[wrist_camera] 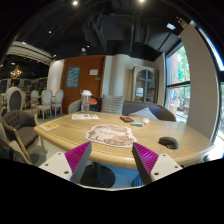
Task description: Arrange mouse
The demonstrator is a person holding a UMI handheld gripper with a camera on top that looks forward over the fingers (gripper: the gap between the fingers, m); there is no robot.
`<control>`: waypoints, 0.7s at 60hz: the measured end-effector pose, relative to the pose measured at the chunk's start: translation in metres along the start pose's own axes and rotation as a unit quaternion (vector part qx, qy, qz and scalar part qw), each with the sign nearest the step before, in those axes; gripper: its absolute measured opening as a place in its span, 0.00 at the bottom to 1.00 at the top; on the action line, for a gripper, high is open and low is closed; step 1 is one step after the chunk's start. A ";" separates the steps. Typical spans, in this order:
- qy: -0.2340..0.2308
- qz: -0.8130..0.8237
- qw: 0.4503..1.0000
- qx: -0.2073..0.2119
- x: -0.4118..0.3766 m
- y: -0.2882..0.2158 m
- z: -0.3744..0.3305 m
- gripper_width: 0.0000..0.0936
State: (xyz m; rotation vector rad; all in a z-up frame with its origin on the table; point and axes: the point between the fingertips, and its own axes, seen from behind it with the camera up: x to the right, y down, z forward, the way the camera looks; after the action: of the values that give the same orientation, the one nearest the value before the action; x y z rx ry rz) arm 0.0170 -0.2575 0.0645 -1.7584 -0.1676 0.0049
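Note:
A dark mouse (168, 143) lies on the wooden table (60, 131), to the right of a round patterned mat (110, 135) at the table's middle. My gripper (112, 162) is open and empty, its pink pads (80, 156) spread wide. It is held back from the table's near edge, with the mat beyond the fingers and the mouse beyond and to the right of the right finger.
Papers (85, 117) and small items (127, 119) lie at the table's far side. A paper (46, 126) lies at the left edge. Chairs (18, 122) stand left of the table, a grey sofa (140, 107) behind it. A round dark base (97, 176) shows below.

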 end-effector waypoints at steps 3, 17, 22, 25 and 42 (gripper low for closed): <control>-0.003 0.009 1.000 0.003 0.016 0.008 0.003 0.91; 0.007 0.014 1.000 -0.009 0.043 -0.004 0.010 0.90; 0.038 0.008 0.999 -0.021 0.081 0.002 0.018 0.90; 0.055 0.015 0.998 -0.032 0.110 0.006 0.025 0.90; 0.130 0.011 0.984 -0.121 0.264 0.049 0.084 0.90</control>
State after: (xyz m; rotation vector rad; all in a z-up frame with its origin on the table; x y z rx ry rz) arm 0.2754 -0.1537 0.0241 -1.9840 0.0442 -0.2379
